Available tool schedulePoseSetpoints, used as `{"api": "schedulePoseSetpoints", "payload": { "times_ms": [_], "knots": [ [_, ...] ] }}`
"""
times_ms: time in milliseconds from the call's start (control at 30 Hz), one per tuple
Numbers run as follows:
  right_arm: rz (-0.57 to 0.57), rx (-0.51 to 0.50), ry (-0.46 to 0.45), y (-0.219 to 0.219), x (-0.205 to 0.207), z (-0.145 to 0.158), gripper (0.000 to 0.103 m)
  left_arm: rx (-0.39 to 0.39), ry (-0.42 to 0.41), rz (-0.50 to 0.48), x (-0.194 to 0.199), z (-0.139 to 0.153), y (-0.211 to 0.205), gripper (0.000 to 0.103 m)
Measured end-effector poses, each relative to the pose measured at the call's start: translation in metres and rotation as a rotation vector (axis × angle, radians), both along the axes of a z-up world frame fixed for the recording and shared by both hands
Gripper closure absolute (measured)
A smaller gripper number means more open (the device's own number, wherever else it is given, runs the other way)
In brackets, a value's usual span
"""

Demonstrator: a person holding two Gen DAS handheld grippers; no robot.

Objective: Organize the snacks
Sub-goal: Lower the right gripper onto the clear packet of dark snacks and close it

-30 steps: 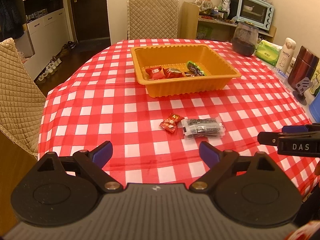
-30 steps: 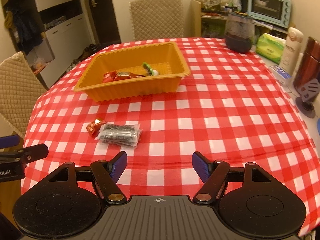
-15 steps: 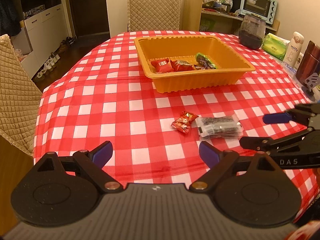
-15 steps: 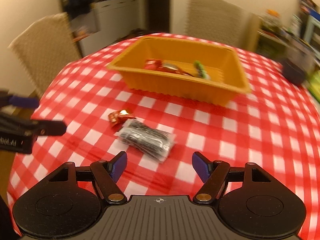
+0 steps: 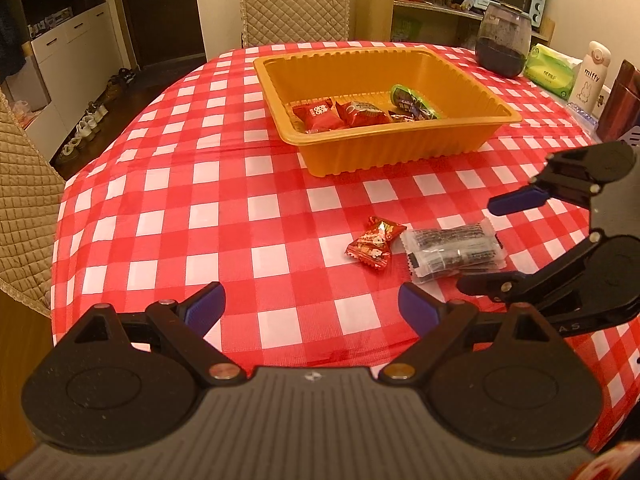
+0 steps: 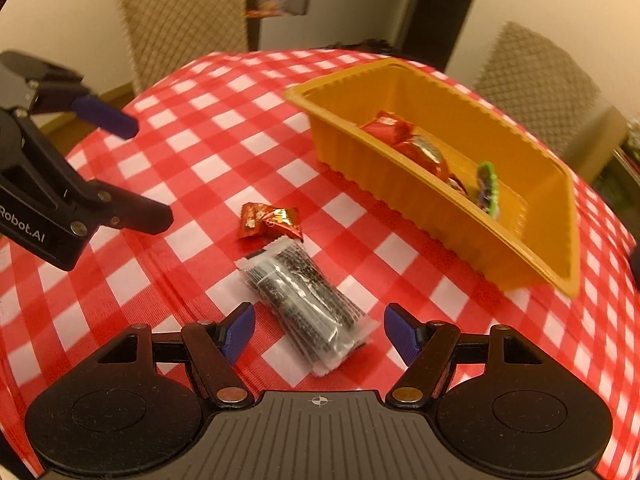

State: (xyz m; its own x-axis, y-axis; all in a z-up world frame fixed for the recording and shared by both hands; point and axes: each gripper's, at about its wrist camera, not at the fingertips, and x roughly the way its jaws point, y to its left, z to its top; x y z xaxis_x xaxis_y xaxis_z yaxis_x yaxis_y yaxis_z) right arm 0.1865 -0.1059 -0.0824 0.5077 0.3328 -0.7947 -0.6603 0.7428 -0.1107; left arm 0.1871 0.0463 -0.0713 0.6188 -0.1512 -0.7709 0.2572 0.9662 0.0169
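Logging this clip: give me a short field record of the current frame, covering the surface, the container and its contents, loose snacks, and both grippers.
surface: red-and-white checked tablecloth
container: orange ribbed plastic tray
in tray: red wrapped snacks, green wrapped snack
loose: small red candy wrapper beside clear packet of dark snacks
left gripper: open, empty
right gripper: open, packet's end between its fingers, not gripped

The tablecloth [image 5: 240, 208] is red-and-white check. The tray [image 5: 400, 152] is orange, with red wrappers [image 5: 320, 116] and a green one [image 5: 412, 102] inside. One loose candy [image 6: 270, 220] is red with gold print; the packet [image 6: 304, 300] is clear over black (speckled white). Both chairs [image 5: 294, 4] are quilted beige.
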Motion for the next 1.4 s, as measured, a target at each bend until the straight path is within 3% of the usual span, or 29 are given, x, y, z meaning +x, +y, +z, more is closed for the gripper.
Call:
{"api": "schedulePoseSetpoints", "payload": {
  "times_ms": [167,333,533,900,1100,1400],
  "knots": [
    [0.052,-0.034,0.013,0.007,0.011,-0.007,0.032,0.001,0.006,-0.005,0.002,-0.003,-0.002,0.011],
    [0.035,0.025,0.062,0.005,0.020,-0.011,0.032,-0.004,0.009,-0.003,0.002,-0.004,-0.002,0.011],
    [-0.021,0.072,0.077,-0.001,0.013,-0.008,0.055,-0.015,0.010,0.002,0.001,-0.004,-0.002,0.011],
    [-0.380,0.159,0.100,-0.037,-0.020,-0.003,0.060,-0.030,0.014,-0.009,-0.005,-0.004,-0.008,0.011],
    [-0.287,0.162,0.091,-0.046,-0.033,0.000,0.050,-0.046,0.016,-0.028,-0.005,-0.005,-0.010,0.011],
    [-0.162,0.167,0.113,-0.049,-0.024,-0.011,0.049,-0.046,0.016,-0.065,0.001,-0.010,-0.016,0.012]
  ]
}}
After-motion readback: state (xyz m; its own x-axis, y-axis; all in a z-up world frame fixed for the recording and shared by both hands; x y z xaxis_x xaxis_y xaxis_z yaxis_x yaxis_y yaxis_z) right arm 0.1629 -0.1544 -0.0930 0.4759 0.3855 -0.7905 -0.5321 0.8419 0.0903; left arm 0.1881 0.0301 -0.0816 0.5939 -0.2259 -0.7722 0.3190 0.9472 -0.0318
